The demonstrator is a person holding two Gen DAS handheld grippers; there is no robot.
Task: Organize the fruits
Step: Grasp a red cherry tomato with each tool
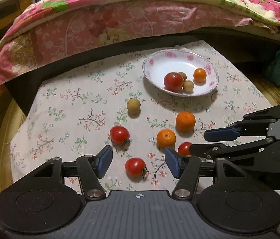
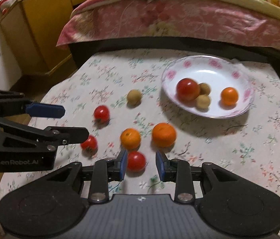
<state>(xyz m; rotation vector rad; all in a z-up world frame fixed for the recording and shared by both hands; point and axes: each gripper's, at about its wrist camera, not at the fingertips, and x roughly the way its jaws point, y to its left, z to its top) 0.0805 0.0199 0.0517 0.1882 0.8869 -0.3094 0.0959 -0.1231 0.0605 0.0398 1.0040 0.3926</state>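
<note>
bedding (image 1: 108, 23) in pink florals is hanging over the far edge of the counter (image 1: 64, 107), which is wearing a flowered cloth. next down in size, a white plate (image 1: 156, 59) with a rose rim is sitting far right, holding a big tomato (image 1: 173, 82), a small orange (image 1: 199, 75) and two tan longans (image 1: 188, 85). both grippers are hovering low at the near edge — the left gripper (image 1: 139, 161) is standing with jaws wide open around a tomato (image 1: 135, 167), and the right gripper (image 2: 141, 164) is likewise spread open, framing another tomato (image 2: 136, 161). loose on the cloth are lying two oranges (image 1: 185, 121), a third tomato (image 1: 119, 135) and one longan (image 1: 133, 106).
</note>
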